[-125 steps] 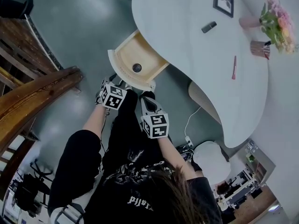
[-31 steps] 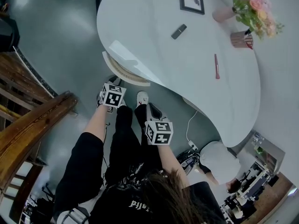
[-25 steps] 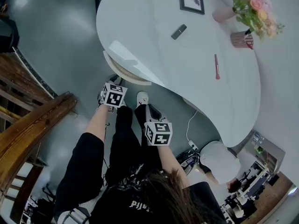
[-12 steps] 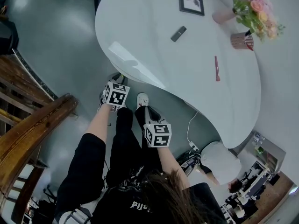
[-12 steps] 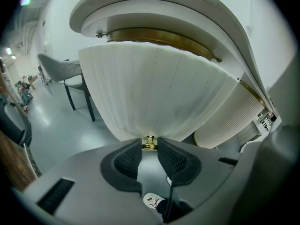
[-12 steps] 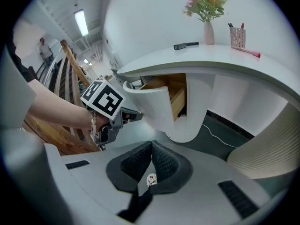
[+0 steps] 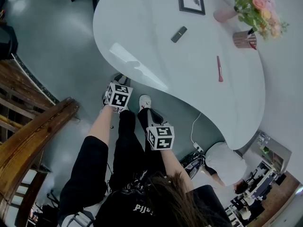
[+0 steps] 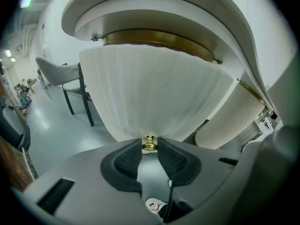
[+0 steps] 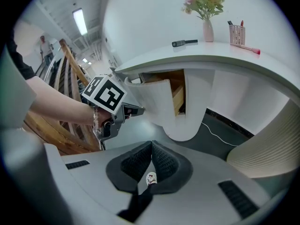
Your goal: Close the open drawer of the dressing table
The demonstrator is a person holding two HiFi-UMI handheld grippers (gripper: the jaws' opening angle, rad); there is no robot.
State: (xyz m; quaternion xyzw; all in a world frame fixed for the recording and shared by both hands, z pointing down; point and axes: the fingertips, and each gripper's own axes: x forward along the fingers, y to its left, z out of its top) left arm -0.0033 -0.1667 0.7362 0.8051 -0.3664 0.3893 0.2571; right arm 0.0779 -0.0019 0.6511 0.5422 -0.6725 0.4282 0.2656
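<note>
The worktop (image 7: 189,46) is finished in smooth, glossy white, with light reflected on it. The drawer front (image 8: 150,88) is covered in fine upright ribs, matt and off-white, and a band (image 8: 159,37) of brass-coloured metal is set above it. The knob (image 8: 149,143) is made of polished yellow metal. Pale bare wood is seen inside the drawer (image 9: 178,95). The left gripper (image 8: 149,148) is formed in matt grey plastic, its pads (image 8: 127,159) black and finely gridded. The floor (image 7: 57,41) is smooth grey with a dull sheen; the railing (image 7: 33,136) is of varnished brown wood.
</note>
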